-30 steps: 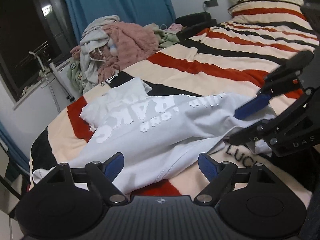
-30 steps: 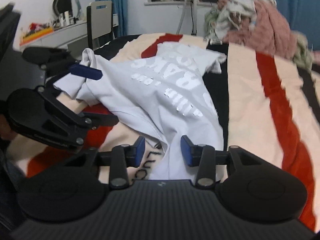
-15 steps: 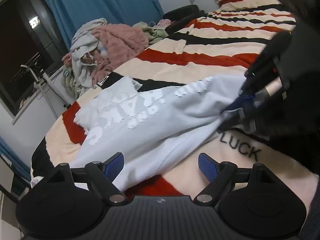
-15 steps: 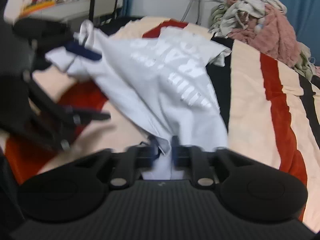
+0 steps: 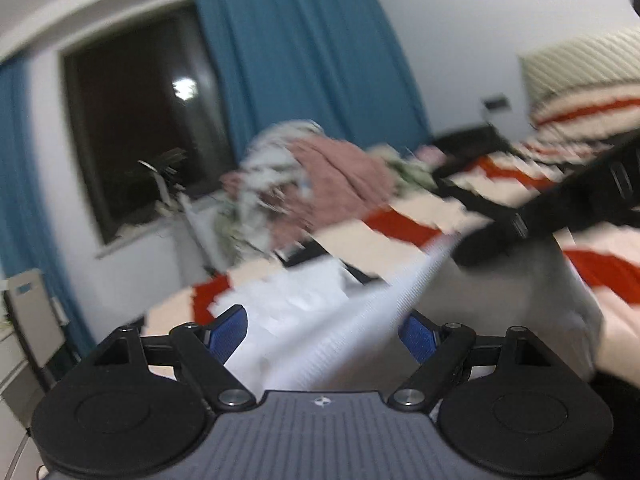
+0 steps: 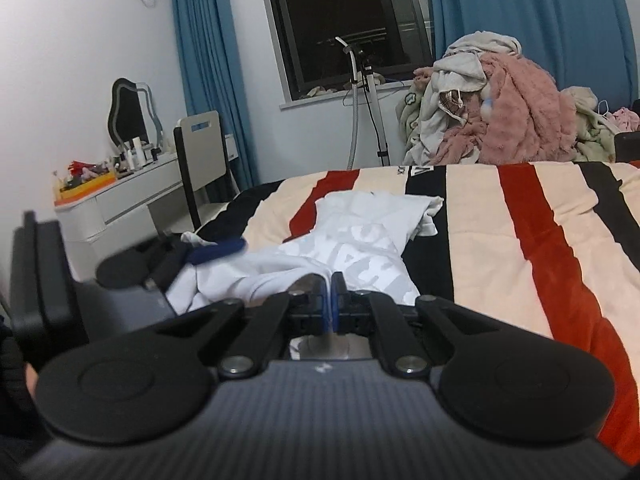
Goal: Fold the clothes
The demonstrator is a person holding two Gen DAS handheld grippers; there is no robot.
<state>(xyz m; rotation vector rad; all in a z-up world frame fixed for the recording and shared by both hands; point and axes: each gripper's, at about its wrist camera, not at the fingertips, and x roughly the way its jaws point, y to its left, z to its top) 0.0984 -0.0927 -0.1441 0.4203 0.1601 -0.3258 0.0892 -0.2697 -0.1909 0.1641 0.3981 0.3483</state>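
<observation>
A white T-shirt (image 6: 360,236) with pale lettering lies on the striped blanket (image 6: 480,240). My right gripper (image 6: 330,292) is shut on a near edge of the shirt, and the cloth runs forward from the pads. In the blurred left wrist view the T-shirt (image 5: 296,308) stretches as a taut band up to the right gripper (image 5: 476,246). That band passes between the pads of my left gripper (image 5: 322,330). Its jaws stand wide and are opening, and the blue pads do not press the cloth. The left gripper (image 6: 172,258) also shows at the shirt's left edge.
A heap of clothes (image 6: 500,120), pink and grey, sits at the bed's far side under blue curtains. A chair (image 6: 200,152) and a white dresser (image 6: 120,196) stand left of the bed. A metal stand (image 6: 368,92) is by the window. A pillow (image 5: 580,64) lies at the bed's head.
My right gripper has closed on the shirt's near edge and lifted it, pulling the cloth taut. The left view has swung upward and blurred, and its jaws stay wide.
</observation>
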